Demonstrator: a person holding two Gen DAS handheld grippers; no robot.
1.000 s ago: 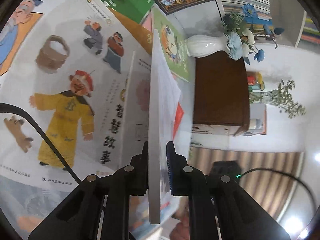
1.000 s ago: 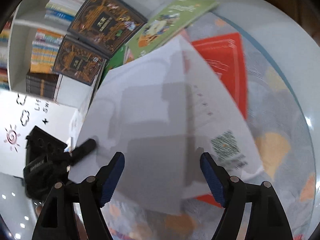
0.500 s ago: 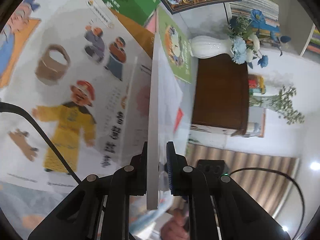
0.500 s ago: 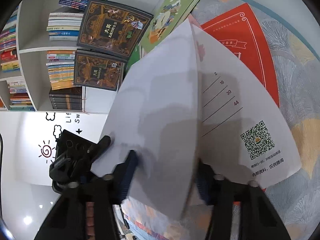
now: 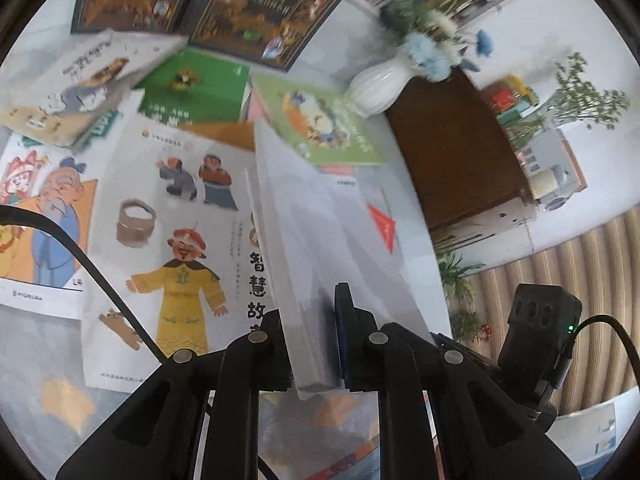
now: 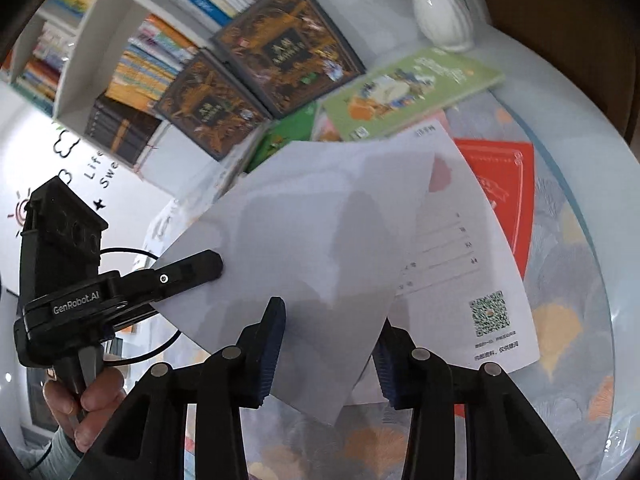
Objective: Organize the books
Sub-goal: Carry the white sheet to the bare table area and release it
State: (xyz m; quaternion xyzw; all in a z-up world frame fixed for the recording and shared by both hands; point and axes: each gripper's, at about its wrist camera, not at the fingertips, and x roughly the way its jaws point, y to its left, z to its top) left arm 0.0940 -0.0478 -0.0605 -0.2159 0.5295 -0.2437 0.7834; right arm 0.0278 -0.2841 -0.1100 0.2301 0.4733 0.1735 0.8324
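Matt paper book [image 6: 320,240] (glossy ceramic vase [image 6: 440,16]).

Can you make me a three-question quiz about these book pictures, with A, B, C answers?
1. Where is the white vase?
A. beside the light green book
B. on the floor
C. in a gripper

2. How many dark ornate books lie side by side?
A. one
B. two
C. five

3. What is the left gripper doing?
A. hanging open
B. clamping the white book
C. holding the vase

Answers: 1 A, the vase stands by that book's corner. 2 B, a matching pair shows. 3 B, its fingers pinch the book's edge.
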